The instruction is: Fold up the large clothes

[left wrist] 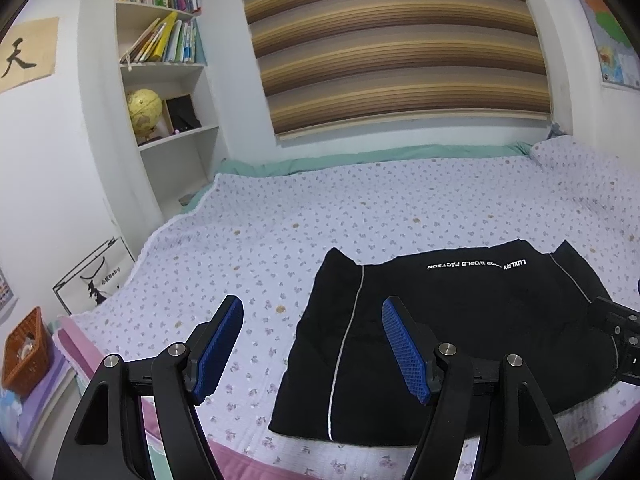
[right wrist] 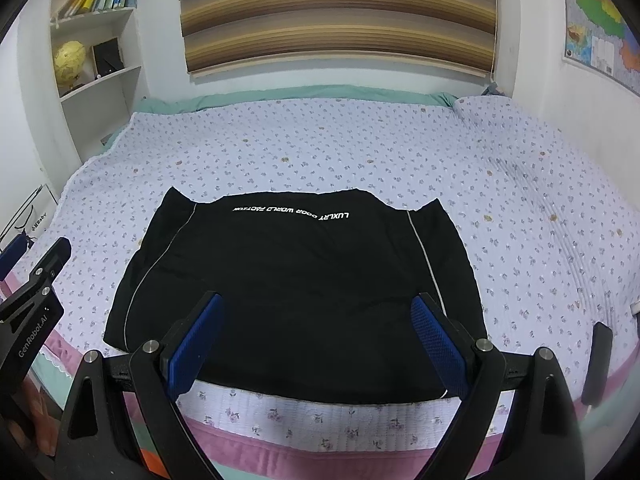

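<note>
A black garment [right wrist: 296, 276] with white lettering and thin white piping lies folded into a rough rectangle on the floral bedspread [right wrist: 320, 152], near the bed's front edge. It also shows in the left wrist view [left wrist: 448, 328]. My right gripper [right wrist: 316, 316] is open and empty, held over the garment's near edge. My left gripper [left wrist: 312, 322] is open and empty, held over the garment's left edge and the bedspread [left wrist: 280, 220] beside it. The left gripper's body [right wrist: 32, 304] shows at the left of the right wrist view.
A white bookshelf [left wrist: 168, 92] with books and a yellow globe [left wrist: 144, 110] stands at the back left. A striped blind [left wrist: 392, 44] hangs behind the bed. A wicker basket [left wrist: 26, 354] sits at the lower left. The bed's pink edge [right wrist: 320, 448] runs along the front.
</note>
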Available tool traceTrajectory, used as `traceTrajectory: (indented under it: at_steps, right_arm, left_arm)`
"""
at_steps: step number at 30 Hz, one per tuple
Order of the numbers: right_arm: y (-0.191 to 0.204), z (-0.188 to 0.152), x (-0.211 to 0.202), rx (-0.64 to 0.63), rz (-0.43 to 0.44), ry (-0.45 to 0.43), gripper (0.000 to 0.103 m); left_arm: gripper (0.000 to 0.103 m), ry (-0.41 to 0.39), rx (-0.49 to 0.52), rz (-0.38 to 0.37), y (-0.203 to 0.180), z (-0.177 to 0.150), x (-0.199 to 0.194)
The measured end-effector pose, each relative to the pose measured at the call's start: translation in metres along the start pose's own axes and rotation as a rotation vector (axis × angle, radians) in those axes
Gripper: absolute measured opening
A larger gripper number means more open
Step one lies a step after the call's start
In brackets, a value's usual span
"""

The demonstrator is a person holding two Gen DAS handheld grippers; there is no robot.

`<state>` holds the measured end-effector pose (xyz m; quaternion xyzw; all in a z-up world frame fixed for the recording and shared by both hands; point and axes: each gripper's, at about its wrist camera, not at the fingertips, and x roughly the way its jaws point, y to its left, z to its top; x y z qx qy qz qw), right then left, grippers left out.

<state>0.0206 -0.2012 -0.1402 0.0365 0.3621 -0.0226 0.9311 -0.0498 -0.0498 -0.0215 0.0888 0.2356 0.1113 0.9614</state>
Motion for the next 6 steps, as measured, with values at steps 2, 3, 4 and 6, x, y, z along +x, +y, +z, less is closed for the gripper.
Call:
traceTrajectory:
  at_steps: [2, 3, 4, 6]
  right_arm:
    - [-0.001, -0.0003, 0.0029, 0.004, 0.001, 0.006, 0.096]
    - [-0.0013, -0.0004, 0.0045, 0.005, 0.001, 0.009, 0.096]
    - [-0.0018, -0.0006, 0.0067, 0.006, 0.001, 0.013, 0.096]
    - [-0.0025, -0.0009, 0.0104, 0.006, 0.0, 0.021, 0.096]
  left_arm:
    - [0.073, -0.01, 0.001, -0.01, -0.0001, -0.0009, 0.001]
    - [0.073, -0.02, -0.003, -0.022, 0.0004, -0.0017, 0.001]
    - [0.073, -0.015, -0.008, -0.033, 0.0012, -0.0017, 0.0027]
    - [0.073, 0.021, -0.019, -0.076, 0.0026, -0.0023, 0.0093]
